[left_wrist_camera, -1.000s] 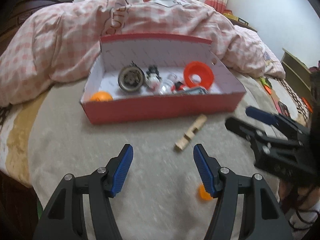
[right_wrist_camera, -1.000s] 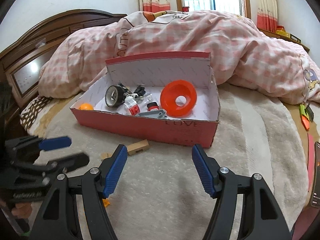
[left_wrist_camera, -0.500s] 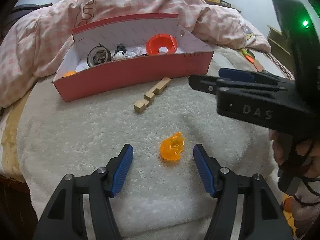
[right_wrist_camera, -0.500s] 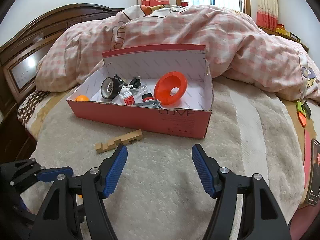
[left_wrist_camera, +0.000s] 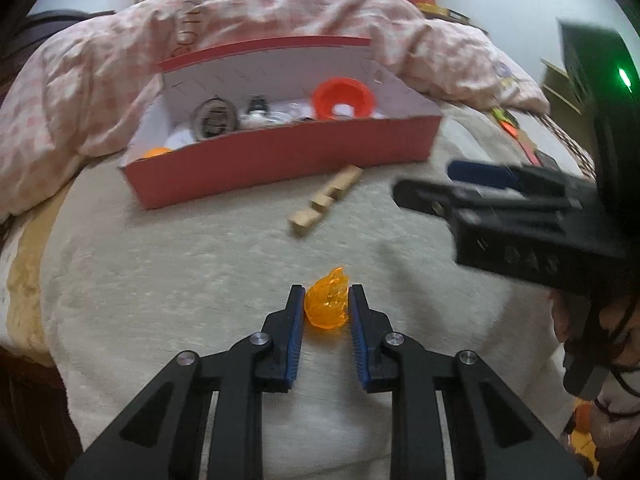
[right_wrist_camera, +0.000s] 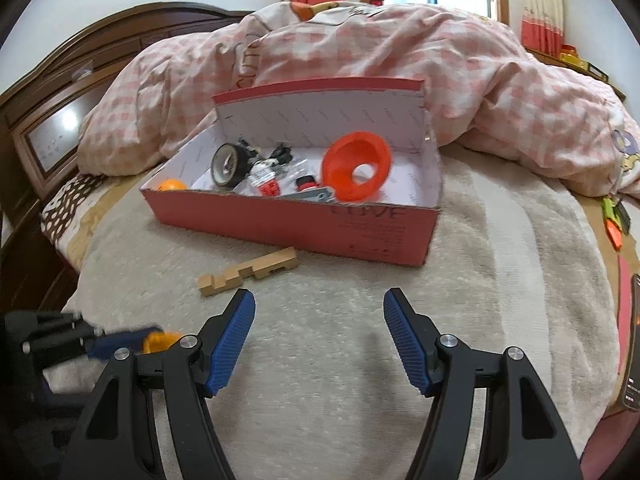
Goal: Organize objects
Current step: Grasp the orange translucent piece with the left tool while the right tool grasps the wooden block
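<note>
The left gripper (left_wrist_camera: 326, 304) has just been closing, and its blue pads now press on both sides of a translucent orange piece (left_wrist_camera: 326, 305), which rests low on the cream fleece blanket (left_wrist_camera: 180, 264) at the near edge of the bed. From the right wrist view this same grip shows at the lower left, partly hidden behind the right gripper's own finger. The right gripper (right_wrist_camera: 319, 338) stands wide apart with nothing between its pads, held over bare blanket to the right of the left gripper. A notched wooden block (right_wrist_camera: 248, 271) lies flat on the blanket, beyond both grippers and just in front of the red cardboard box (right_wrist_camera: 304, 228), not touching it. The box sits farther back, its lid (right_wrist_camera: 320, 116) raised against a pink checked duvet (right_wrist_camera: 460, 80). Inside the box: an orange funnel (right_wrist_camera: 357, 166) tilted at the right, a dark roll of tape (right_wrist_camera: 229, 165) on edge at the left, an orange ball (right_wrist_camera: 171, 186) in the near left corner, and several small items between them, too small to identify. A dark wooden headboard (right_wrist_camera: 60, 112) stands at the far left.
</note>
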A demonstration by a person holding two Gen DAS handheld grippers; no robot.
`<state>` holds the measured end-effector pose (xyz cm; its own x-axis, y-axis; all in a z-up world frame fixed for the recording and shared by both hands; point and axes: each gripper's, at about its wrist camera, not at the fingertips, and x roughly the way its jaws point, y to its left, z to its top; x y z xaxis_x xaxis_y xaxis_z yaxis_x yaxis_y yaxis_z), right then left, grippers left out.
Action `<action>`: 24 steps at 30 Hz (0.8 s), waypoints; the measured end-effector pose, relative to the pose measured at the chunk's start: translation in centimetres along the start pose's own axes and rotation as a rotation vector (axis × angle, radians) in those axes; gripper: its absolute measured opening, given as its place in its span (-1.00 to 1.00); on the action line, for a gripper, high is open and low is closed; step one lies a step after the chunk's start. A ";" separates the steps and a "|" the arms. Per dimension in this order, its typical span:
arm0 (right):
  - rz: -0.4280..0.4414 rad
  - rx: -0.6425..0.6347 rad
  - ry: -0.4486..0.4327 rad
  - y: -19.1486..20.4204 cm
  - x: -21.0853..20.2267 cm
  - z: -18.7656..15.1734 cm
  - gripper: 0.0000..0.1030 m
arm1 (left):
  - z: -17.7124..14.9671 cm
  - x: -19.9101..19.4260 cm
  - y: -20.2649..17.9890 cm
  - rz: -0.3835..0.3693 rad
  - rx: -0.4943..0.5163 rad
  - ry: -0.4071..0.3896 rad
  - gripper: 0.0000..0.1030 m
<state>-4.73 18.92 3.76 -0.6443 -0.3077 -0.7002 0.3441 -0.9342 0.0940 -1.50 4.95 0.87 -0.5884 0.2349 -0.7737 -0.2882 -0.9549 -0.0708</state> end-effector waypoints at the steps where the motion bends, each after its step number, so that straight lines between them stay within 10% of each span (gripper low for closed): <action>1: 0.019 -0.008 0.012 0.3 0.3 0.0 0.46 | 0.1 0.0 0.6 0.012 -0.015 -0.002 -0.59; 24: 0.129 -0.252 0.167 4.8 7.1 2.8 0.69 | 0.1 0.5 5.9 0.074 -0.175 0.000 -0.59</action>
<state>-9.53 11.74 1.22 -0.4702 -0.3673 -0.8025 0.5875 -0.8088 0.0259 -3.62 -0.57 0.09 -0.6032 0.1630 -0.7807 -0.1085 -0.9866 -0.1222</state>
